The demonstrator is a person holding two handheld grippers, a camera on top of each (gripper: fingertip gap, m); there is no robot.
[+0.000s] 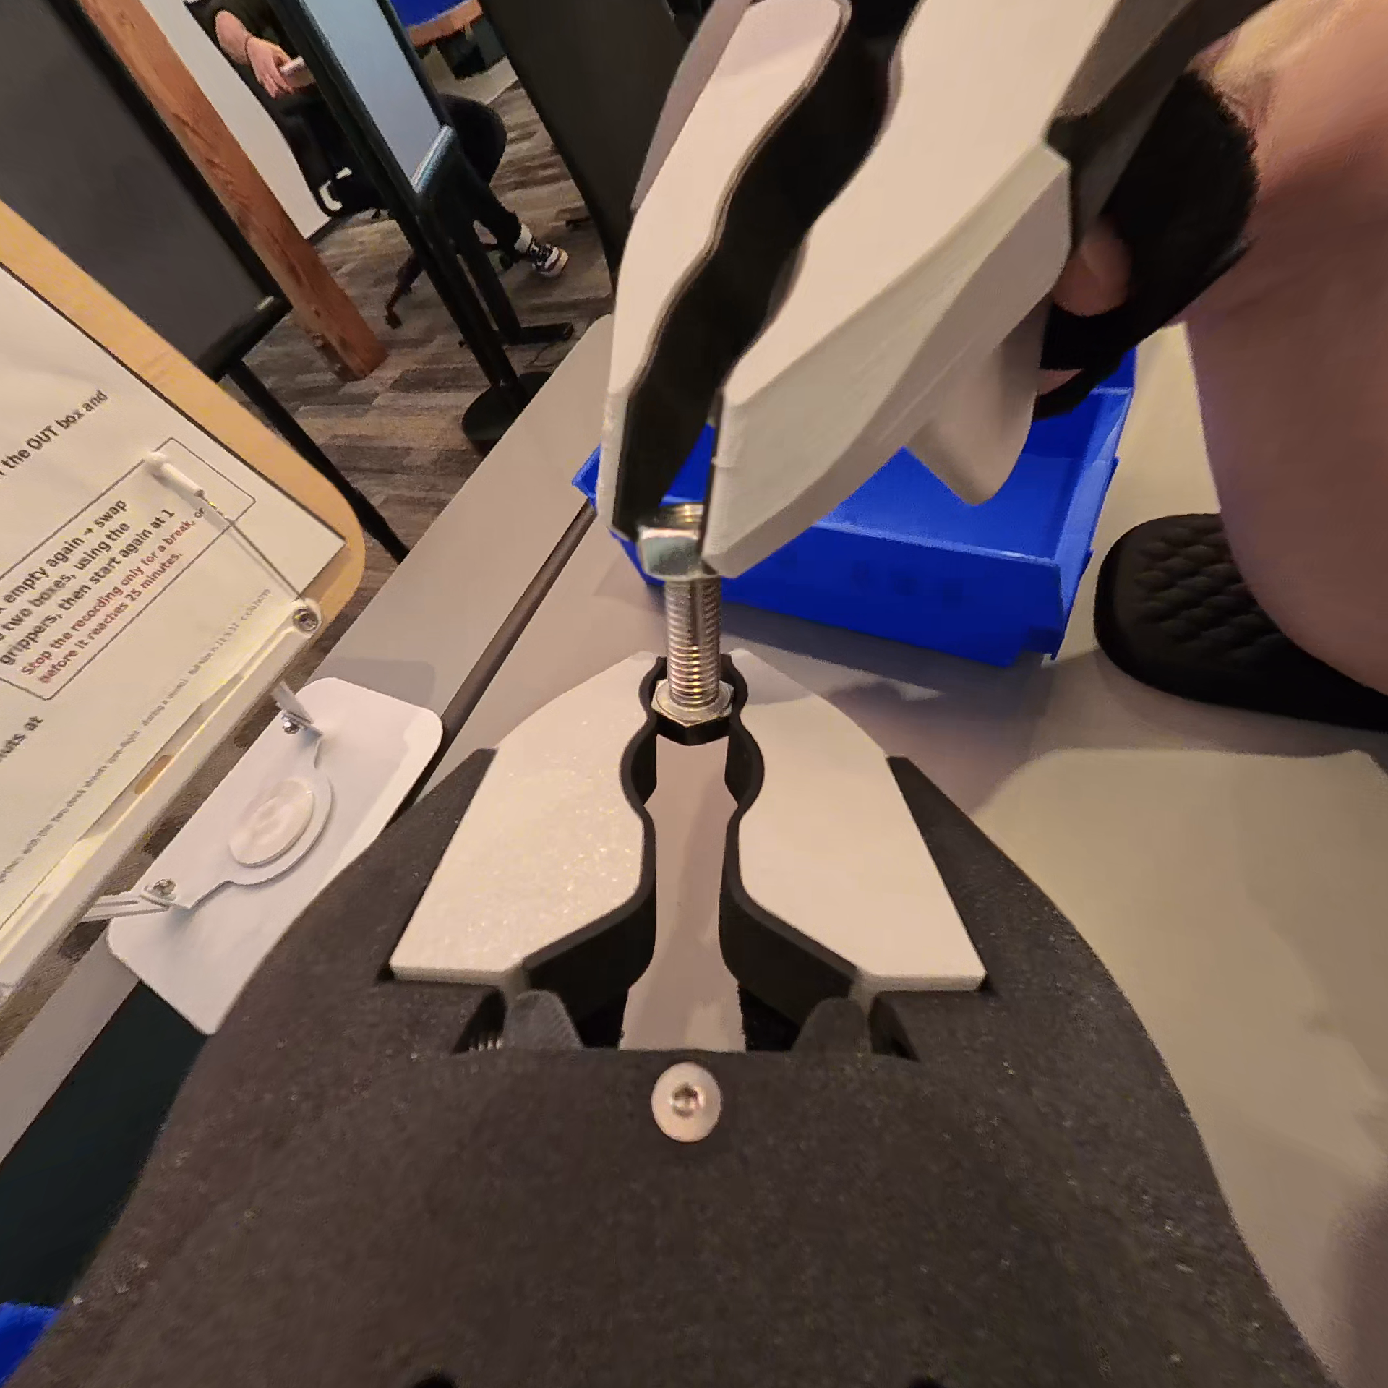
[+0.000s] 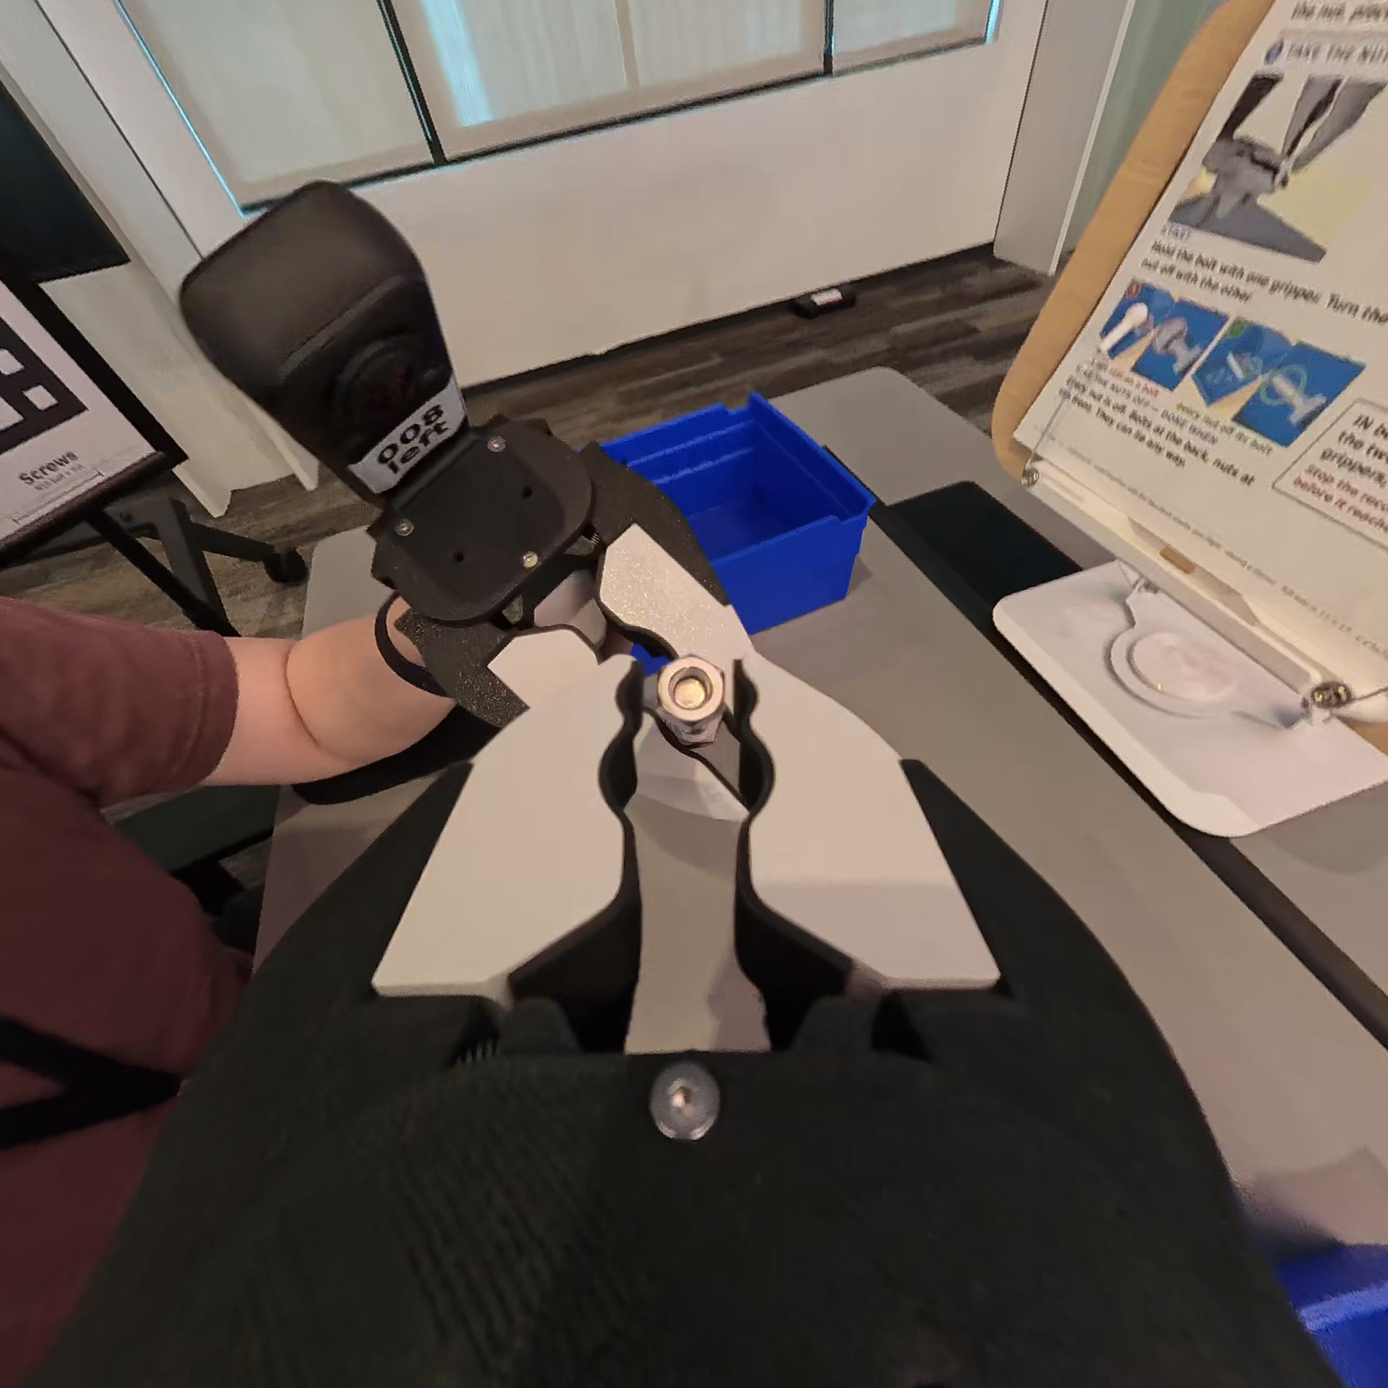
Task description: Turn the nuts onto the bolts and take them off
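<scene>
Left claw (image 1: 689, 702) clamps the nut (image 1: 688, 710) low on the bolt (image 1: 689, 638). Right claw (image 2: 687, 695) grips the bolt's head. Blue bin (image 1: 939, 556) sits far on the worktop (image 1: 1126, 864).

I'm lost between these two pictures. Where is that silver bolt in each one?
Left wrist view: bolt stands upright at centre, its bottom end between the left gripper fingers, its top end in the right gripper.
Right wrist view: just above centre, seen end-on, between the fingertips.
Shared landmark: blue bin behind it.
</scene>
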